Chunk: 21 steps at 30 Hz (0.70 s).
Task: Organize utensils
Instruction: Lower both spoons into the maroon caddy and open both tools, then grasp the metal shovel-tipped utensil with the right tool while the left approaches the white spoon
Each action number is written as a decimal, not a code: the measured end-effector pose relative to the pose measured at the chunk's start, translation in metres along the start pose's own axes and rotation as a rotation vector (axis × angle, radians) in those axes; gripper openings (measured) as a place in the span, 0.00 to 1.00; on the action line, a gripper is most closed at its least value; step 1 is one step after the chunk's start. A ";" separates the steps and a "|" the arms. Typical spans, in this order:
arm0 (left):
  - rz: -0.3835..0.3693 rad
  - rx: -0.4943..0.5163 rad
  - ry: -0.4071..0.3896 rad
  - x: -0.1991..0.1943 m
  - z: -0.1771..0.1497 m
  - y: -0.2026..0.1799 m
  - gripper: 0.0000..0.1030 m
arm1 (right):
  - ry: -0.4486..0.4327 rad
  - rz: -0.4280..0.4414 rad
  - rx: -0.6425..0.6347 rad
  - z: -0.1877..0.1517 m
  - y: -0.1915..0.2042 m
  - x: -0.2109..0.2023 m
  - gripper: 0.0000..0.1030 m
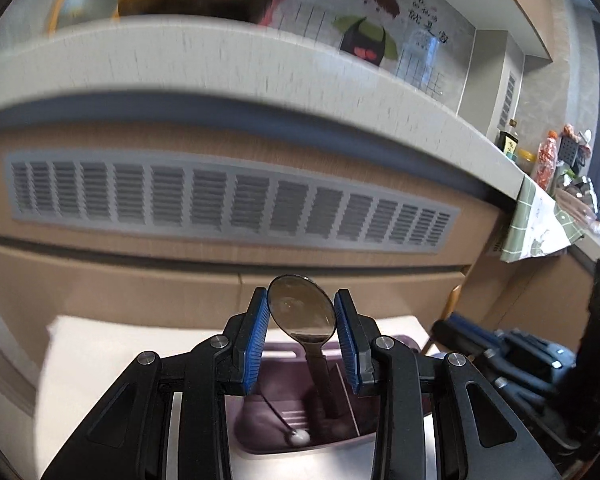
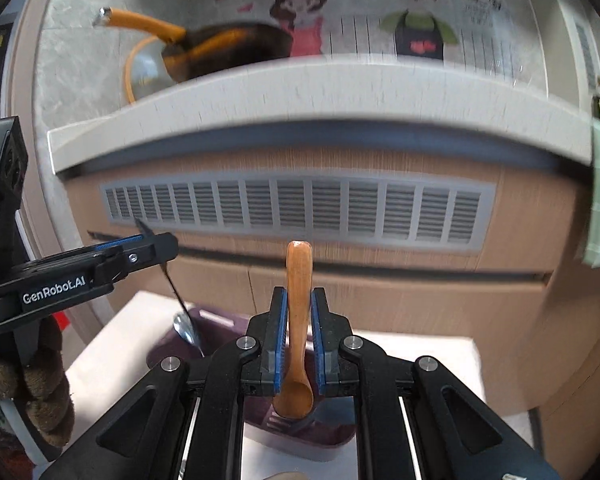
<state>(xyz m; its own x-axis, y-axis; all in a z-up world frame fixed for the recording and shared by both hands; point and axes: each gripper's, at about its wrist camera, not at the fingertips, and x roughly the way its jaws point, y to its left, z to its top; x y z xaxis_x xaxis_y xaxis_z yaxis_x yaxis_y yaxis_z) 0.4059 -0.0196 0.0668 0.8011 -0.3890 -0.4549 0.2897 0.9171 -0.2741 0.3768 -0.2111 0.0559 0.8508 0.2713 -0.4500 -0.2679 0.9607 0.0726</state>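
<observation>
Left gripper (image 1: 302, 320) clamped on metal spoon (image 1: 302, 312): blue pads (image 1: 257, 334) pressed to both sides of the bowl, bowl up, handle hanging down toward the tray. Right gripper (image 2: 299, 336) clamped on wooden spoon (image 2: 297, 320): pads on the handle, bowl down, handle end up past the fingertips. Both spoons held above purple utensil tray (image 1: 259, 436), not resting in it. Left gripper also seen side-on at left of the right wrist view, same metal spoon held bowl toward the tray. Inside tray: dividers, plus a thin dark utensil with a white tip (image 1: 297, 436) lying near the front wall; another dark handle under the wooden spoon, type unclear. Tray sat on white surface (image 1: 99, 360). Behind: wood-grain cabinet front with grey vent grille (image 1: 227, 200), pale countertop (image 1: 179, 56) above, dark pan with orange handle (image 2: 219, 46) on it, cartoon-figure backsplash. Green checked cloth (image 1: 540, 220) draped over the counter edge at right. Background motion-blurred.
</observation>
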 end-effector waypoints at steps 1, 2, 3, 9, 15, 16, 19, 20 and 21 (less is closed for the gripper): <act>-0.028 -0.009 0.028 0.007 -0.004 0.002 0.35 | 0.036 0.016 0.007 -0.005 -0.002 0.007 0.12; -0.050 -0.018 0.058 0.013 -0.006 0.002 0.39 | 0.081 0.047 0.016 -0.008 -0.005 0.015 0.13; -0.063 -0.026 0.078 0.017 -0.008 0.003 0.44 | 0.119 0.079 0.034 -0.011 -0.007 0.022 0.14; -0.106 -0.047 0.041 -0.005 -0.011 -0.001 0.45 | 0.155 0.081 0.043 -0.029 -0.010 0.023 0.21; -0.060 -0.062 -0.061 -0.069 -0.024 0.001 0.53 | 0.126 0.076 0.004 -0.044 -0.006 -0.011 0.21; -0.031 -0.059 -0.048 -0.076 -0.033 0.003 0.54 | 0.136 0.078 -0.001 -0.047 -0.005 -0.015 0.21; 0.026 -0.060 0.031 -0.088 -0.066 0.009 0.54 | 0.189 0.083 -0.022 -0.067 0.004 -0.025 0.21; 0.038 -0.067 0.061 -0.091 -0.077 0.012 0.54 | 0.212 0.083 -0.032 -0.077 0.008 -0.028 0.21; 0.050 -0.080 0.092 -0.094 -0.090 0.017 0.54 | 0.231 0.082 -0.040 -0.085 0.011 -0.031 0.21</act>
<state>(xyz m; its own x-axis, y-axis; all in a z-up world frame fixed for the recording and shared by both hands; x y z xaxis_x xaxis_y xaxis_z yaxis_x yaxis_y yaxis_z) 0.2884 0.0249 0.0291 0.7610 -0.3524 -0.5448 0.2045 0.9271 -0.3141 0.3091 -0.2140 -0.0051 0.7008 0.3230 -0.6361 -0.3532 0.9318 0.0840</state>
